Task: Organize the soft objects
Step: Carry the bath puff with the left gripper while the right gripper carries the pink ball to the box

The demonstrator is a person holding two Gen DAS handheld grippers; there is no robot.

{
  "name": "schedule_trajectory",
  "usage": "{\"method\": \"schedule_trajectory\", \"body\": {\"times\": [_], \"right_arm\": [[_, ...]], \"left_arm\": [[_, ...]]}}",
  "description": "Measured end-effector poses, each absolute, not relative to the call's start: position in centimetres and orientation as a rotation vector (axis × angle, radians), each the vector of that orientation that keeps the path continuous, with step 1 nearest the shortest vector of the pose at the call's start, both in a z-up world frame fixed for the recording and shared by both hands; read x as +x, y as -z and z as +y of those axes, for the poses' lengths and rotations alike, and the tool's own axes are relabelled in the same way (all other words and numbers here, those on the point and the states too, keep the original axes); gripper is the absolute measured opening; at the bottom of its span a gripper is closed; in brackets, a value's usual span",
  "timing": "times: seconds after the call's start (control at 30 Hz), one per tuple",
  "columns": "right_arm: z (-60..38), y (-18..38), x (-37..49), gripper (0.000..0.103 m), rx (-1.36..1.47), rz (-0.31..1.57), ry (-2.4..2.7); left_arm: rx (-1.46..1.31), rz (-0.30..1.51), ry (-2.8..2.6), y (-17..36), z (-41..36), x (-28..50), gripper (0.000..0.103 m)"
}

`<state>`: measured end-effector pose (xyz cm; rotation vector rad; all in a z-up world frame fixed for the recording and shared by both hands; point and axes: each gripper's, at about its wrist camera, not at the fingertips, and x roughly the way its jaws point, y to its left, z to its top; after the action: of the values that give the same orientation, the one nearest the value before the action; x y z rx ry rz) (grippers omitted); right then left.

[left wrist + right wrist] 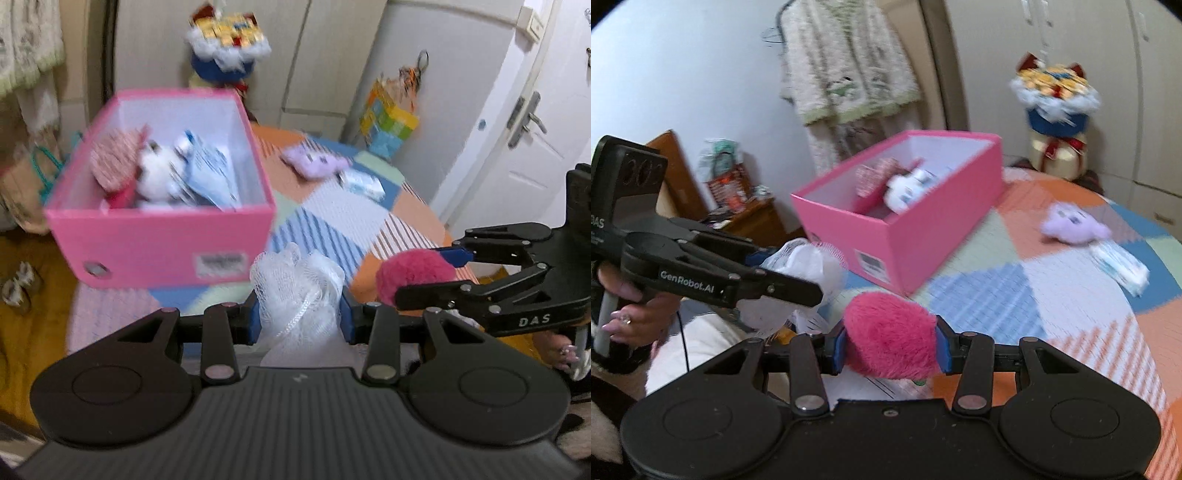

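Note:
My left gripper [300, 317] is shut on a white mesh bath pouf [297, 291], held above the bed in front of the pink box [162, 254]. My right gripper [889, 345] is shut on a fuzzy pink plush ball [890, 332]; it also shows in the left wrist view [413, 273]. The open pink box [923, 236] holds a white plush toy [159, 173], a pink patterned item [110, 160] and a blue-white packet [210, 166]. A lilac plush [314, 160] and a tissue pack [364, 184] lie on the patchwork bedspread [351, 214] beyond the box.
A toy bouquet [225, 40] stands behind the box by the wardrobe. A colourful bag [391, 122] hangs near the white door [535, 129]. A wooden nightstand [746, 214] with clutter stands left of the bed. A cardigan [849, 66] hangs on the wall.

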<state>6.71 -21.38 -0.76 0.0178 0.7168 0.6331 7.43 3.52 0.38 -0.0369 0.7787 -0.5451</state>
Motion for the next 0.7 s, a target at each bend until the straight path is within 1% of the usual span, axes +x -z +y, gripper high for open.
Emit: {"method": "schedule_trajectory", "body": {"times": [0.3, 0.4, 0.53, 0.7], "right_arm": [[-17.0, -3.4, 8.4, 0.051, -0.018, 0.548, -0.703], [-15.7, -4.3, 10.2, 0.051, -0.027, 0.523, -0.720], [-14.1, -4.7, 13.7, 0.051, -0.051, 0.499, -0.705], [-13.1, -4.1, 18.9, 0.051, -0.103, 0.463, -0.646]], "left_arm": [[-0.068, 0.626, 0.537, -4.6, 6.9, 9.8, 0.040], [-0.070, 0.610, 0.528, -5.2, 7.3, 11.8, 0.040], [-0.082, 0.600, 0.506, -5.0, 7.5, 15.8, 0.040], [-0.155, 0.652, 0.446, -3.3, 8.1, 23.5, 0.040]]}}
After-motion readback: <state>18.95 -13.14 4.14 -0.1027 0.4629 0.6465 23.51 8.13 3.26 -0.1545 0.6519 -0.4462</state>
